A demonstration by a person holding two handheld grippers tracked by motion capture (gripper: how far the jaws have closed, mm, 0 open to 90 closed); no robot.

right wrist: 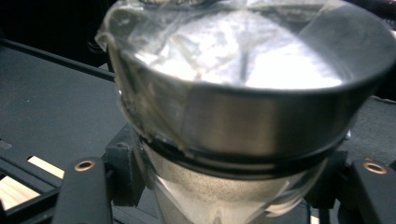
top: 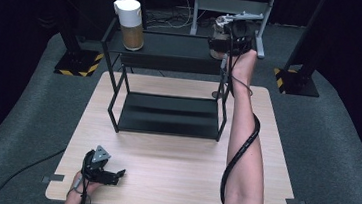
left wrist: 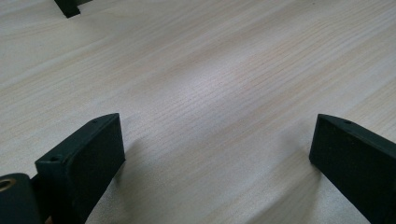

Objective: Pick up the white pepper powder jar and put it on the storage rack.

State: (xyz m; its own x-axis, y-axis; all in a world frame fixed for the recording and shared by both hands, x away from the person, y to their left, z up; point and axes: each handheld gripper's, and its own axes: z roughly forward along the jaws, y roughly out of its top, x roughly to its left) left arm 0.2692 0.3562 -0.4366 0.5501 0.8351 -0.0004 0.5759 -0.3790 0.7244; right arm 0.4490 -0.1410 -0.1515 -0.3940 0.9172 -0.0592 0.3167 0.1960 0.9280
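High view: R gripper [top: 230, 42] was up at the top shelf of the black rack [top: 173, 61], far right end, clamped on a jar [top: 220, 35] w/ metal lid. Arm stretched across the table [top: 174, 151], cable trailing along the forearm. L gripper [top: 111, 175] rested low on the table near front-left corner, well apart from the rack, nothing btwn its jaws. White-lidded canister [top: 130, 24] stood upright on the top shelf's left end, well apart from the jar. Rack's lower shelf bare.

L gripper view: both black jaws spread wide apart over plain wood tabletop [left wrist: 210, 84], no obj btwn them. A bit of rack foot [left wrist: 67, 7] at top-left corner.

R gripper view: jar [right wrist: 243, 121] close up, upright, shiny metal lid w/ clear tape or film stuck over its top and side, glass body below. Jaws pressed on the glass body just under the lid, one each side, closed tight on it. Black shelf surface [right wrist: 51, 102] behind and below; can't tell whether jar base touched the shelf.
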